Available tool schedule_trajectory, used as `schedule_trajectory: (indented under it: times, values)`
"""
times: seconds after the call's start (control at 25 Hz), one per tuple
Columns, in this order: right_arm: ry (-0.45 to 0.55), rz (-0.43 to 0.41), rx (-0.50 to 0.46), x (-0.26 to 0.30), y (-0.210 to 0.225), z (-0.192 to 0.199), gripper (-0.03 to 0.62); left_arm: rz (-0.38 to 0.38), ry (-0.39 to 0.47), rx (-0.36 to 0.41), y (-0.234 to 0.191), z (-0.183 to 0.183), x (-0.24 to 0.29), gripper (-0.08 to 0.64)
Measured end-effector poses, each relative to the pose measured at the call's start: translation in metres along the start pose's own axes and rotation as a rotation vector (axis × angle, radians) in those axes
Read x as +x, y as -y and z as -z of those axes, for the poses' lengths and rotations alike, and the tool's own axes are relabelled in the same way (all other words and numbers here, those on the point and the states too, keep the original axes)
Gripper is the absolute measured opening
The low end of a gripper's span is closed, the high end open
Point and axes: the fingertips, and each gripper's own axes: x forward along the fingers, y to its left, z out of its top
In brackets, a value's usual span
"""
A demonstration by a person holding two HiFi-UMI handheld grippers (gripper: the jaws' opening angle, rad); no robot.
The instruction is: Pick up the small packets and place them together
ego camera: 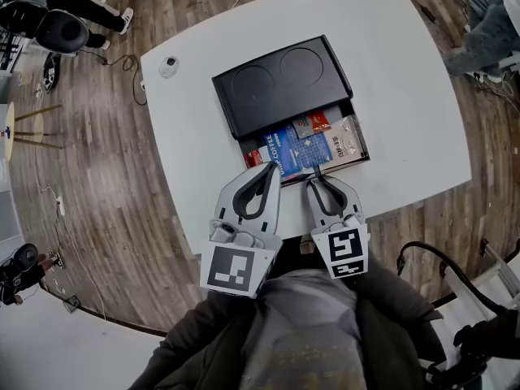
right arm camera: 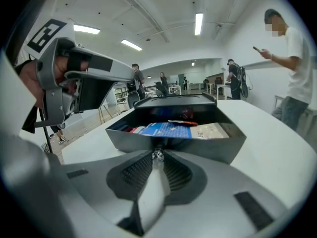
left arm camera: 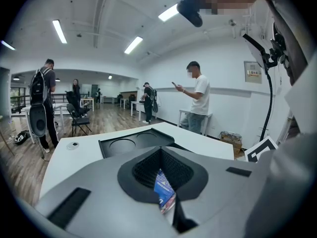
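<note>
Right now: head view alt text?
Left grey claw and right grey claw meet the near edge of an open black box holding a blue packet, red packet and clear packet on a white table; a black lid covers its far half.

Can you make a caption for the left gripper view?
Left gripper pinches a blue packet, black box on the white table beyond.

The grey left gripper (ego camera: 272, 169) and the grey right gripper (ego camera: 314, 177) are reaching forward side by side from the person's chest, both tilting slightly downward. The left gripper's fingers are pinching a small blue packet (left arm camera: 163, 190), and the right gripper's fingers are clamping a thin silvery packet (right arm camera: 157, 155).
</note>
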Motion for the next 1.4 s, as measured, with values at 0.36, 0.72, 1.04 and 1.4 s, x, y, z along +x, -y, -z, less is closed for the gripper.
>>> schedule_trajectory:
  times: [0.36, 0.72, 1.04, 1.4]
  values:
    - [-0.033, -0.040, -0.012, 0.001, -0.003, 0.002, 0.078, -0.002, 0.006, 0.004, 0.004, -0.005, 0.001, 0.000]
    - [-0.127, -0.237, -0.041, -0.024, -0.010, 0.001, 0.101, -0.025, 0.016, 0.035, -0.001, -0.017, 0.003, 0.000]
    - [0.022, -0.284, -0.087, -0.065, 0.009, -0.101, 0.101, -0.056, 0.039, 0.051, 0.005, -0.071, -0.014, 0.000]
    - [0.022, -0.221, -0.048, -0.037, 0.046, -0.151, 0.101, 0.007, 0.136, 0.099, 0.025, -0.108, 0.001, 0.000]
